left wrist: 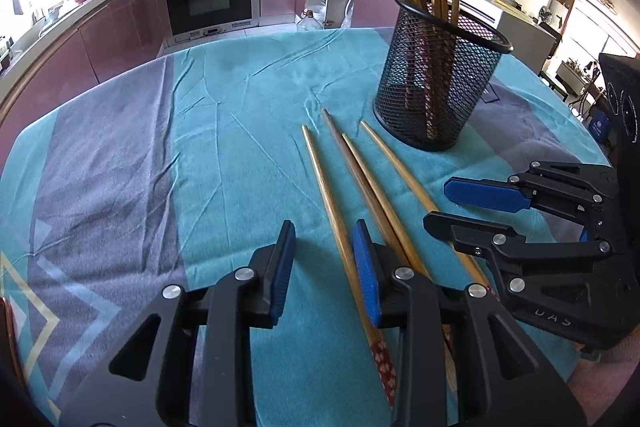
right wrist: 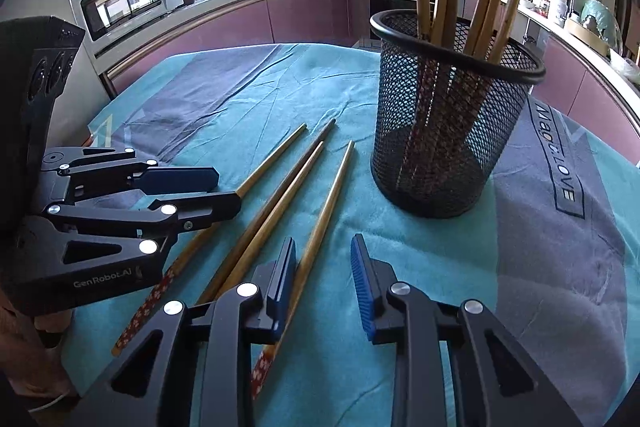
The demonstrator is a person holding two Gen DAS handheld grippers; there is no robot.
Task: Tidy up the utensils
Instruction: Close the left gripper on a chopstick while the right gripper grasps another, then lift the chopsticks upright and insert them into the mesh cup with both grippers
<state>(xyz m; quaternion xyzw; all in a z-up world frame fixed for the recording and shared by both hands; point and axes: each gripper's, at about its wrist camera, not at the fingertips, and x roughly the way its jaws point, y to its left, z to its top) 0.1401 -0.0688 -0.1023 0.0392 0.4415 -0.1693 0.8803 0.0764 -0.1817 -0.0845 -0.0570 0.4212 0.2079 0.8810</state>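
On the counter draped in a teal and grey cloth (left wrist: 120,155), a black wire-mesh holder (left wrist: 436,79) at the far right was seen already stocked with several wooden chopsticks. Four loose wooden chopsticks (right wrist: 280,195) were left lying near it. The left tongs (left wrist: 324,267) and right tongs (right wrist: 324,279) were held narrowly parted, gripping nothing.

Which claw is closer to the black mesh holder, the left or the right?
Right. The right claw sits just in front of the mesh holder, beside the loose chopsticks. The left claw is farther away, across those chopsticks.
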